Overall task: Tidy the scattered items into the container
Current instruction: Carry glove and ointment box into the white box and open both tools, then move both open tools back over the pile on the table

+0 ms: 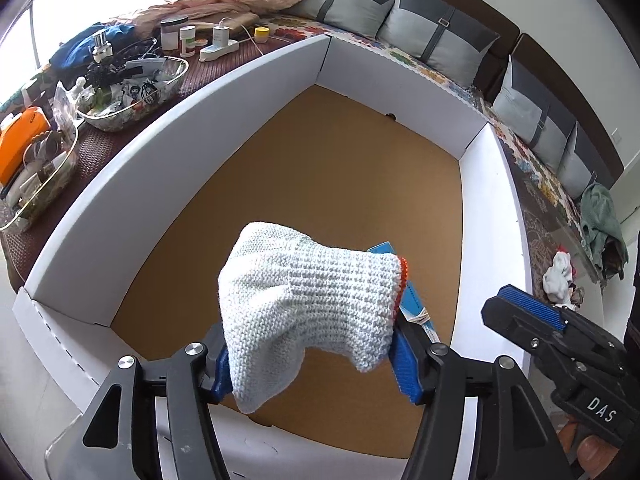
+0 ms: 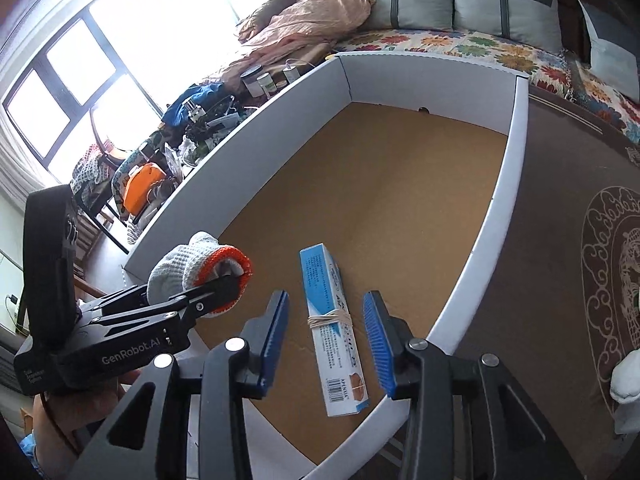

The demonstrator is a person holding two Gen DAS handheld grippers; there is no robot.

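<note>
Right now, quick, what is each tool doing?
Left tool: shut on the white knitted glove, held over the box.
Right tool: open, holding nothing, above the blue carton.

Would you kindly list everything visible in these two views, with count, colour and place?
knitted glove: one, white with orange cuff, held over the box
carton: one, blue and white, rubber-banded, on the box floor
box: one, white walls, brown floor, centre
white cloth: one, on the dark mat right of the box
glass trays: two, cluttered, left of the box
cushions: several, grey, along the back
left gripper: shut on the glove
right gripper: open above the carton
</note>
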